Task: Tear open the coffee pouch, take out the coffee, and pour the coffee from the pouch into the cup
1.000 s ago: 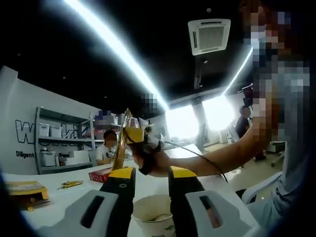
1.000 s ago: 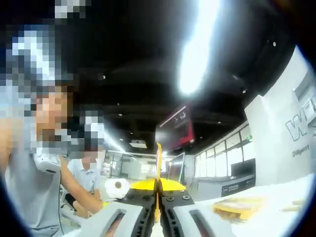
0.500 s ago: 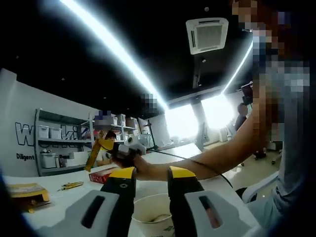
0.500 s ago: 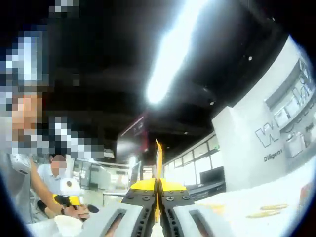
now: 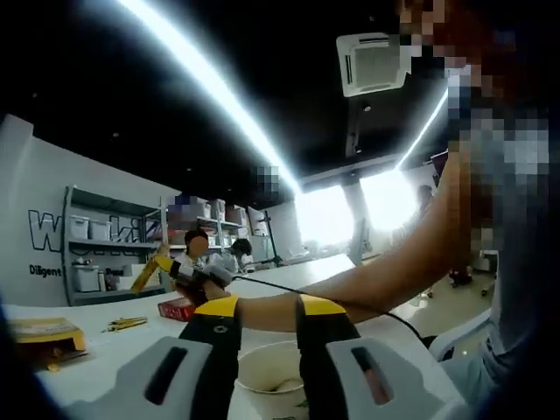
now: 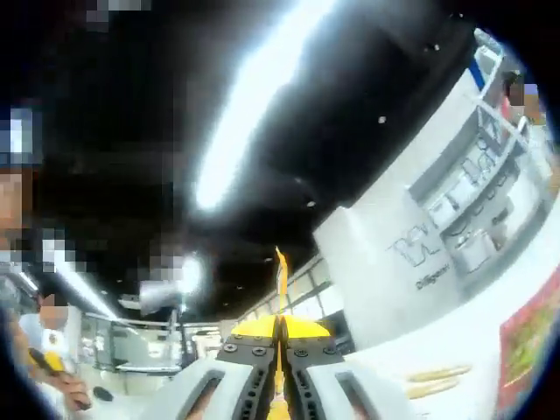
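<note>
On the white counter point(image 5: 114, 350) a cup point(image 5: 271, 372) stands between the left gripper's point(image 5: 267, 319) apart jaws; the right gripper point(image 6: 280, 328) is clamped on the coffee pouch point(image 6: 282, 280).

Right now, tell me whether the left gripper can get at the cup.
Probably yes. The paper cup sits on the white table directly ahead of the left gripper, showing between its open jaws, with nothing between them.

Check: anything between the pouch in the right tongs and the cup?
Nothing visible. The right tongs hold the pouch out over the table, away from the cup, which sits open between the left tongs' jaws.
</note>
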A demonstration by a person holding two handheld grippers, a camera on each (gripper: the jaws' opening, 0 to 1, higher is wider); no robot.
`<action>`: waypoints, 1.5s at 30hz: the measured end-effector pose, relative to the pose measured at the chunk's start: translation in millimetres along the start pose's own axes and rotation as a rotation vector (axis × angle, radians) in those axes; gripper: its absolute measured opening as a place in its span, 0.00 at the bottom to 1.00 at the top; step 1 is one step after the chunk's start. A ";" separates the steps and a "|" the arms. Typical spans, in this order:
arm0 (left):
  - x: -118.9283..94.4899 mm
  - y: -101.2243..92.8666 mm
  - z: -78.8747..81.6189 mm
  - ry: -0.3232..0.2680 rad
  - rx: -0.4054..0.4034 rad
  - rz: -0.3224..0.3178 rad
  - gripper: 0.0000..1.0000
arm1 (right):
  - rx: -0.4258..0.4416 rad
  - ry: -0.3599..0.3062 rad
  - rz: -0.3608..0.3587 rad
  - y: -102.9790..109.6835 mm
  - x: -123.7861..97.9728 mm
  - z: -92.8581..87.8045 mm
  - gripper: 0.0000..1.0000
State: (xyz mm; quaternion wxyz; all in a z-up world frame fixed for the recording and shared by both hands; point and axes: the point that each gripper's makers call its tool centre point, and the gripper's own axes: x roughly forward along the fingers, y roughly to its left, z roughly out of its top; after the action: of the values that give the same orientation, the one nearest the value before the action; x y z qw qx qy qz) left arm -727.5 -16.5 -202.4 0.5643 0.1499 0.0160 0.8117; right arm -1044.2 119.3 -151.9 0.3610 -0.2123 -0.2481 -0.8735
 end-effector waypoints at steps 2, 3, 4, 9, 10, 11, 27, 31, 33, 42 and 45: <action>1.2 2.1 -3.5 0.014 0.001 0.003 0.27 | -0.002 -0.017 -0.061 -11.9 4.8 -4.0 0.02; 1.3 3.2 -4.2 0.017 0.002 0.005 0.27 | -0.004 -0.018 -0.088 -16.2 7.7 -7.6 0.02; 1.2 3.9 -4.7 0.017 0.001 0.004 0.27 | -0.003 -0.010 -0.101 -63.1 23.4 -4.8 0.02; 2.4 9.0 -9.6 0.028 -0.028 0.003 0.27 | -0.080 -0.013 -0.209 -81.7 41.2 -12.0 0.02; 2.4 8.6 -9.5 0.028 -0.030 -0.001 0.27 | -0.115 0.006 -0.238 -93.4 47.8 -14.7 0.02; 2.4 8.5 -8.9 0.026 -0.032 -0.003 0.27 | -0.155 0.031 -0.265 -98.9 51.2 -18.7 0.02; 5.0 15.1 -11.4 0.024 -0.059 0.005 0.27 | -0.865 0.655 -0.198 -135.4 79.9 -84.0 0.02; 5.7 14.5 -13.0 0.026 -0.065 0.007 0.27 | -1.057 0.827 -0.144 -140.7 80.7 -100.9 0.02; 5.7 14.3 -13.5 0.027 -0.069 0.007 0.27 | -1.082 0.942 -0.129 -153.3 76.7 -113.6 0.02; 5.3 12.2 -11.8 0.016 -0.078 0.003 0.27 | -1.423 1.251 0.052 -145.3 76.4 -148.3 0.02; 5.4 12.4 -12.2 0.016 -0.084 0.003 0.27 | -1.470 1.322 0.101 -150.7 74.8 -158.5 0.02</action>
State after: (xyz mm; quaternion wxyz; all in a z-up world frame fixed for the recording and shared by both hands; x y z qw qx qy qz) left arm -743.7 -14.3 -210.5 0.5687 0.1196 -0.0140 0.8137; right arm -1234.1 79.8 -277.7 0.2419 0.1364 0.6167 -0.7366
